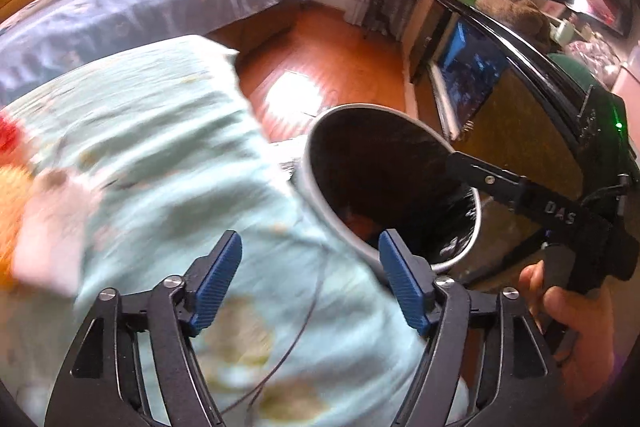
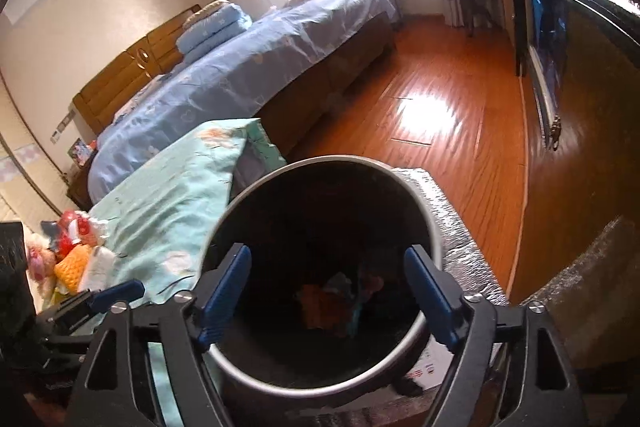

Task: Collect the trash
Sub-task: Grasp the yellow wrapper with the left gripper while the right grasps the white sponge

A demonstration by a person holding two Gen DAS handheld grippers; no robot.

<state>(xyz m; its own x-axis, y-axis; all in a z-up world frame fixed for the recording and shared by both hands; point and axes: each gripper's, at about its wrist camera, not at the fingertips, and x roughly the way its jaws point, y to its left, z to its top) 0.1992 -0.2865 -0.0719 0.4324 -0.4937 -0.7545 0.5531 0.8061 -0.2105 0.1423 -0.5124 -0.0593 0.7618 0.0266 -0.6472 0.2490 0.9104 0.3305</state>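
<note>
A round bin with a grey rim point(image 2: 434, 227) and black inside stands beside a table with a light green cloth point(image 2: 168, 203). Orange and blue scraps point(image 2: 332, 301) lie at its bottom. My right gripper point(image 2: 328, 291) is open and empty, right above the bin's mouth. My left gripper point(image 1: 310, 285) is open and empty over the green cloth point(image 1: 160, 147), with the bin point(image 1: 316, 187) just to its right. The right gripper reaches over the bin in the left wrist view point(image 1: 480, 179). Colourful wrappers and packets point(image 2: 76, 251) lie at the cloth's far left.
A bed with blue sheets point(image 2: 240, 67) stands behind the table. Wooden floor point(image 2: 440, 87) runs to the window. A dark cabinet with a glass front point(image 2: 548, 47) lines the right side. A silver padded box point(image 2: 452, 211) sits under the bin.
</note>
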